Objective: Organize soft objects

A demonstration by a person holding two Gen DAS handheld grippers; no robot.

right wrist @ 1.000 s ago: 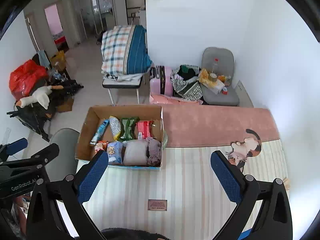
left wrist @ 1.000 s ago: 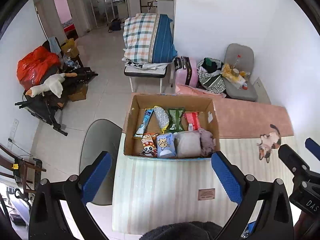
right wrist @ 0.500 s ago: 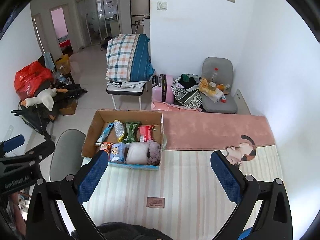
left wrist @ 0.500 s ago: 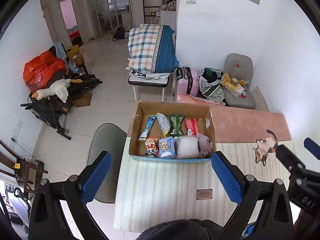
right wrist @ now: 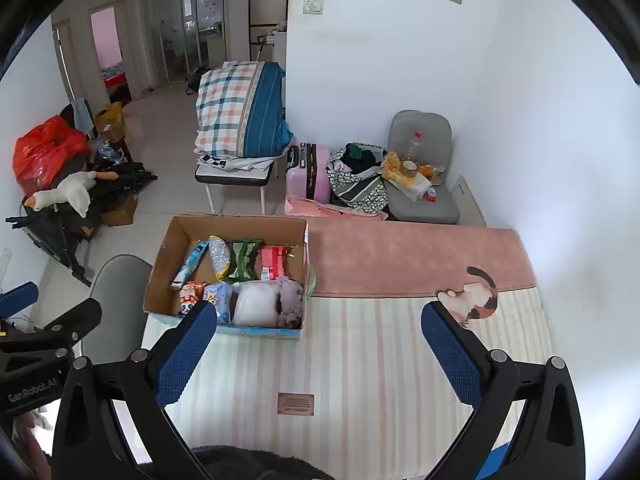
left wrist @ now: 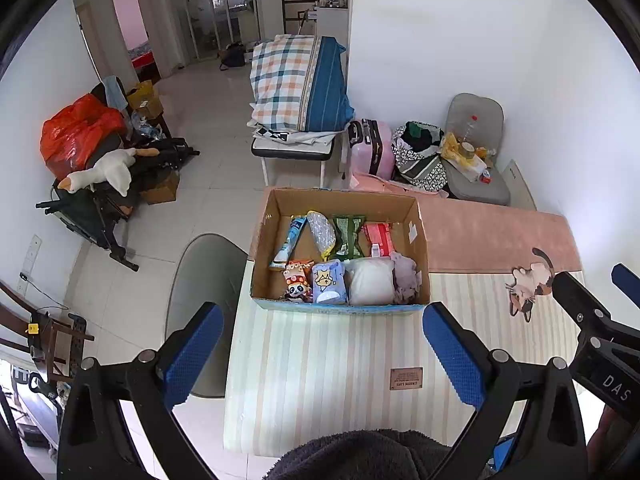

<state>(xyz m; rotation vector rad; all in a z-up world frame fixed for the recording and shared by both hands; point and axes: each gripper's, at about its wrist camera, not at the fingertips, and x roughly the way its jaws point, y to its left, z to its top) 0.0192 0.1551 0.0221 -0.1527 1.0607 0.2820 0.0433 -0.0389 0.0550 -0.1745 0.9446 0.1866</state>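
A cardboard box (left wrist: 418, 236) (right wrist: 162, 264) stands on a striped mat (left wrist: 320, 368) (right wrist: 360, 360). Inside lie snack packets, a blue cartoon pack (left wrist: 329, 282) (right wrist: 219, 298), a white soft bundle (left wrist: 370, 285) (right wrist: 256, 306) and a mauve cloth (left wrist: 406, 280) (right wrist: 290, 302). My left gripper (left wrist: 322, 354) is open, held high above the mat in front of the box. My right gripper (right wrist: 318, 354) is open too, above the mat to the right of the box. Nothing sits between either pair of fingers. A dark fuzzy thing (left wrist: 360, 456) (right wrist: 248, 462) shows at the bottom edge.
A pink rug (left wrist: 492, 232) (right wrist: 412, 258) lies behind the mat, with a cat-shaped piece (left wrist: 528, 284) (right wrist: 476, 292) at its edge. A grey chair (left wrist: 204, 276) stands left of the mat. Folded bedding on a bench (left wrist: 300, 88), a pink suitcase (left wrist: 370, 152) and clutter fill the floor beyond.
Both grippers have risen and drawn back, so the box and mat look smaller and lower in view. Both stay open. Nothing in the box has moved.
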